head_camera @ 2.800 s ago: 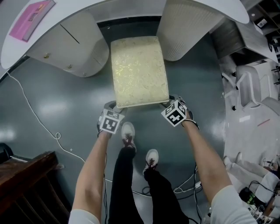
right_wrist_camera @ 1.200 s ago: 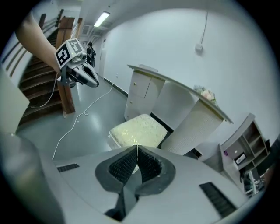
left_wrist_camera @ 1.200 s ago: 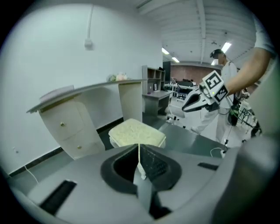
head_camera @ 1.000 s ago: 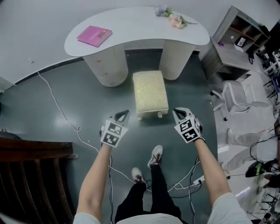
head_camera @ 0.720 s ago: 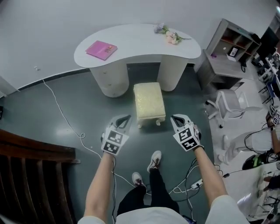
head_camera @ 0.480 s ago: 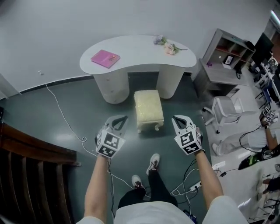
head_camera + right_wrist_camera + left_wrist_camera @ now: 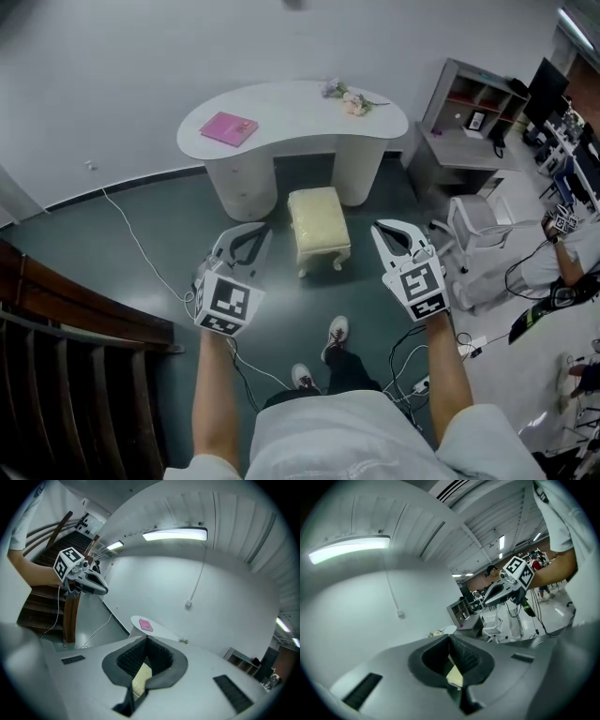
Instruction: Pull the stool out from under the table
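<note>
Two hand-held tools, left gripper point(image 7: 246, 240) and right gripper point(image 7: 392, 238), hover near a cream stool point(image 7: 319, 223) just before a white table point(image 7: 291, 111).
Both pairs of jaws are pressed together, empty.

Table point(image 7: 300, 112) shared: head, right gripper views

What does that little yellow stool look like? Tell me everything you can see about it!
The stool has a pale yellow, padded, rectangular seat and short white legs, two of which show at its near end. It stands upright on the dark floor, lengthwise in front of the white table. Its far end is at the gap between the table's two pedestals. Nothing but the floor touches it.
</note>
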Available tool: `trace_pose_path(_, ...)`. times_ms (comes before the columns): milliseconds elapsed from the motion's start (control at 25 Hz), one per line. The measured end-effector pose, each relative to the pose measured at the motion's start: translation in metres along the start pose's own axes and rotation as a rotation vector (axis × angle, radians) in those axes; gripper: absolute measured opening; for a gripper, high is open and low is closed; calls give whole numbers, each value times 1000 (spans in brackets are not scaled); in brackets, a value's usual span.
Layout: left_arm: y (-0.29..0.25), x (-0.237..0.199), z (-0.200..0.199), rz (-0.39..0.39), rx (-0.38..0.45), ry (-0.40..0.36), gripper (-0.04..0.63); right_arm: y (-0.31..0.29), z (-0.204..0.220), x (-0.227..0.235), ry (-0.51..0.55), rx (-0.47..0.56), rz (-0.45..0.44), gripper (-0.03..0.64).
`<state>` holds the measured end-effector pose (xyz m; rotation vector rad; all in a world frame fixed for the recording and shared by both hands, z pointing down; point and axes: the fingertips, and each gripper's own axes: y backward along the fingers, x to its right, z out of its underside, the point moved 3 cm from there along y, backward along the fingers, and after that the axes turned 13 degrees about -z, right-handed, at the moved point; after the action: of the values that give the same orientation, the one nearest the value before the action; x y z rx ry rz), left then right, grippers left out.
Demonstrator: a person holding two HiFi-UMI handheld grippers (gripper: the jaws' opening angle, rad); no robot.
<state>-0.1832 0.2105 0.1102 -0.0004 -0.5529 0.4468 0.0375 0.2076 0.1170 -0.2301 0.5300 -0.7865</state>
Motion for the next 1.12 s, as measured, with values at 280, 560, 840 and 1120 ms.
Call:
trace_pose_path(280, 36, -6, -37, -4, 74, -31, 20, 30, -43, -23, 27, 49, -5, 15)
trace_pose_path(560, 46, -13, -45, -28, 104, -22, 20, 37, -55, -28, 75, 49, 5, 15)
trace_pose_path(840, 42, -17, -39, -41, 93, -12, 20, 28, -53, -25, 60, 46, -12, 15)
trace_pose_path(1120, 34, -17, -30, -42, 84, -11, 20, 22, -46, -23, 61, 32, -15, 15)
